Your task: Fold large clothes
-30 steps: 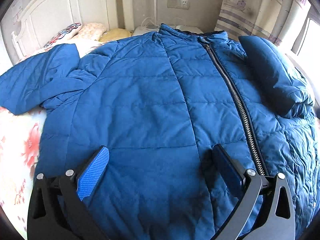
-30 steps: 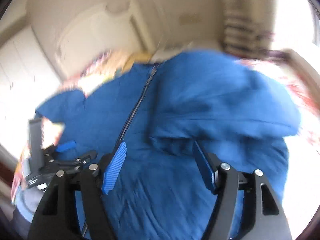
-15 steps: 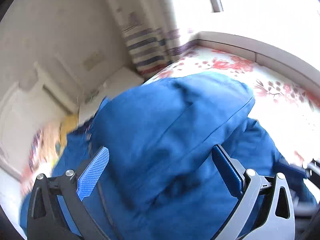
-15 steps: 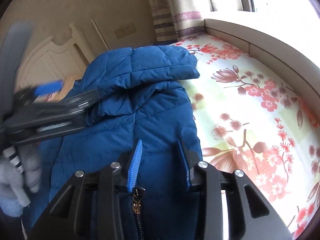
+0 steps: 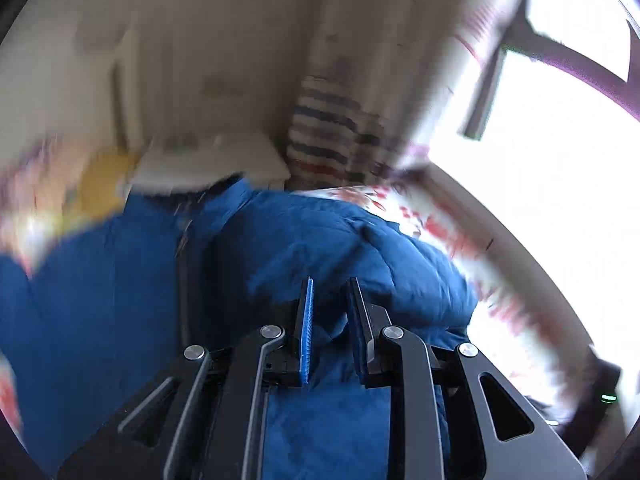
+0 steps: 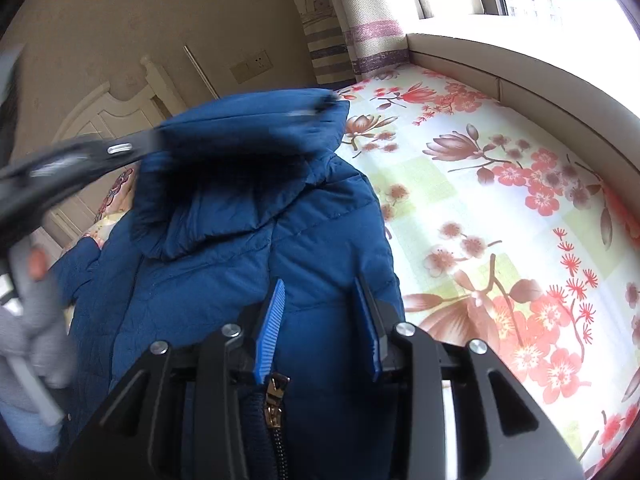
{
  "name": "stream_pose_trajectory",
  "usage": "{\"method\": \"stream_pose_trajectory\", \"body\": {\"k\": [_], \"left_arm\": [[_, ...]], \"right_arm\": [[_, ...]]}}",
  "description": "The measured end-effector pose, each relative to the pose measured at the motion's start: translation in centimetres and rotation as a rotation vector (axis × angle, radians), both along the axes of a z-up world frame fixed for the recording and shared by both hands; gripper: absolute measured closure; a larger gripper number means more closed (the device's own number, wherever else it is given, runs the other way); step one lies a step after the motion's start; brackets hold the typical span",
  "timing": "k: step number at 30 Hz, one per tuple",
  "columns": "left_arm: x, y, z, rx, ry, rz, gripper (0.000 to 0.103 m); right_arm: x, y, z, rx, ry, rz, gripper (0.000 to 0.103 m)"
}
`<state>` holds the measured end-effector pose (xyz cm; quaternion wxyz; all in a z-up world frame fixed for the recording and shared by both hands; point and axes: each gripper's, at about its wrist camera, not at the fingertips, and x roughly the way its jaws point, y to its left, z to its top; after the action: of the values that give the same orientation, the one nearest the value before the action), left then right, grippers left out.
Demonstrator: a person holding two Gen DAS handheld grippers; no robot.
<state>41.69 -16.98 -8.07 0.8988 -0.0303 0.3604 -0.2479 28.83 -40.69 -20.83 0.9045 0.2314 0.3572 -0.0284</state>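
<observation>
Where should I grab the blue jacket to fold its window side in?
Probably the jacket's side edge, approached low from the floral sheet: that edge lies exposed on the sheet, and the puffy quilting should bunch easily between the jaws.

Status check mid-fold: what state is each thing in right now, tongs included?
left tongs: closing, sleeve fabric between the pads
right tongs: clamped on the jacket hem beside the zipper
sleeve: raised above the jacket body
jacket: lying front up on the bed sheet
zipper: zipped shut at the hem
</observation>
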Motion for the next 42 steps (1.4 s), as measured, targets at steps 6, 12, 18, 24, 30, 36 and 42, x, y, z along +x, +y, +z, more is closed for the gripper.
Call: {"method": "stream_pose_trajectory", "body": {"k": [6,12,18,24,30,36,42], "left_arm": [[-0.6,5.7,-5.2,0.256,0.036,0.137,0.079],[-1.4,7.0,-8.8,0.389,0.027,0.170,0.074],[-2.6,7.5,-8.8,0.424,-0.041,0.217,0.008],[-2.5,8.0,-8.5,0.386,-0.033,0.223,0.008],[-2.2,9.0,-8.5,0.320,0.001,0.229,0.008],[-2.2,9.2,-8.6,0.299,0.003,0.226,0.008],[-2.3,9.4,-8.6,0.281,0.007,0.233,0.008]], "right_arm": [[0.2,-0.1,-0.2,0.005,0.008,0.006,0.067],[0.3,0.0,0.3,0.012,0.003,0.021,0.054],[1.5,0.8,2.0,0.045,-0.024,0.038,0.035],[6.2,1.6,2.7,0.090,-0.001,0.034,0.034],[7.2,4.2,5.4,-0.055,-0.075,0.002,0.092],[9.1,10.0,11.5,-0.171,-0.225,0.129,0.096],[14.5,16.8,14.5,-0.111,-0.268,0.390,0.097]]}}
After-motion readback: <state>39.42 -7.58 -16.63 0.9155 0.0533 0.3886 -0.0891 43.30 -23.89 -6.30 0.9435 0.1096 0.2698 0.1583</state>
